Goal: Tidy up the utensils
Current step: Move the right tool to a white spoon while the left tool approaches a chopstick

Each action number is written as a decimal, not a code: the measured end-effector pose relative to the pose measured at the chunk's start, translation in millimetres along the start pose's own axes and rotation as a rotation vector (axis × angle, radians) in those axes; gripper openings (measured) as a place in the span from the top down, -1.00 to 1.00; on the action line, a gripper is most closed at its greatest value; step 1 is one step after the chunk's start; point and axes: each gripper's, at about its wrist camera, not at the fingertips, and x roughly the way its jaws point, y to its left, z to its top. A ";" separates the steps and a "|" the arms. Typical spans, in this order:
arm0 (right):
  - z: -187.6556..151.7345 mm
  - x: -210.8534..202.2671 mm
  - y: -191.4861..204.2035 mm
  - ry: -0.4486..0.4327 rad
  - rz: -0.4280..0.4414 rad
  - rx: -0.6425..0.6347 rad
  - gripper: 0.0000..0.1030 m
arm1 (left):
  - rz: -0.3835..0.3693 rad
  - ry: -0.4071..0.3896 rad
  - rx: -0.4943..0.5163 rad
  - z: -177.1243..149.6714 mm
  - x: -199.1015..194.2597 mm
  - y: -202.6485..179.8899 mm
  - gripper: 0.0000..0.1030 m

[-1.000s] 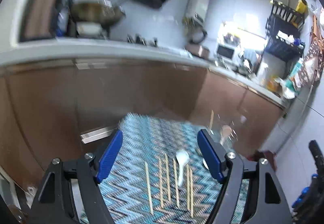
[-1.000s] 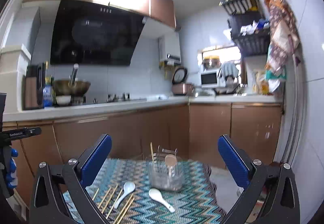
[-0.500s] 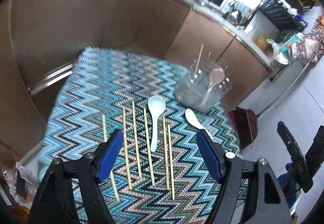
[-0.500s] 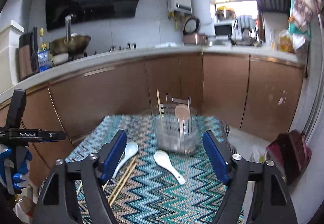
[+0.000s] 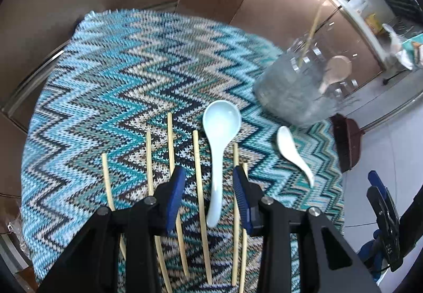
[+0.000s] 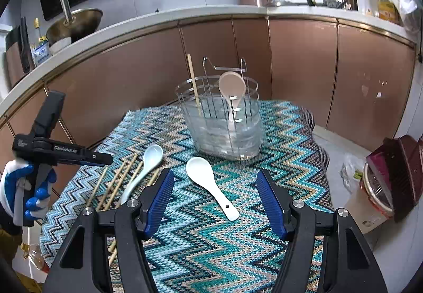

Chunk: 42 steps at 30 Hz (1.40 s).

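Note:
A table with a zigzag cloth holds several bamboo chopsticks, a pale blue spoon and a white spoon. A wire-and-glass utensil holder holds one chopstick and a tan spoon. My left gripper is open, low over the blue spoon's handle and one chopstick, with a finger on each side. My right gripper is open above the white spoon, in front of the holder. The left gripper also shows in the right wrist view.
Brown kitchen cabinets and a counter with a wok stand behind the table. A dark red dustpan and a bin sit on the floor to the right. The cloth hangs over the table's right edge.
My left gripper has dropped toward the table and narrowed around the blue spoon's handle. My right gripper has tilted down and moved closer to the white spoon and holder.

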 end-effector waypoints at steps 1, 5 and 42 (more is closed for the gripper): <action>0.1 5.1 -1.7 0.010 0.002 -0.002 -0.25 | 0.005 0.014 0.000 2.6 5.9 0.2 0.34; 3.3 24.2 -5.2 0.053 0.016 -0.025 -0.21 | 0.018 0.056 0.013 11.4 21.6 0.3 0.46; 14.9 159.2 31.6 0.289 0.132 -0.231 -0.11 | 0.036 0.141 0.030 26.3 68.1 10.3 0.78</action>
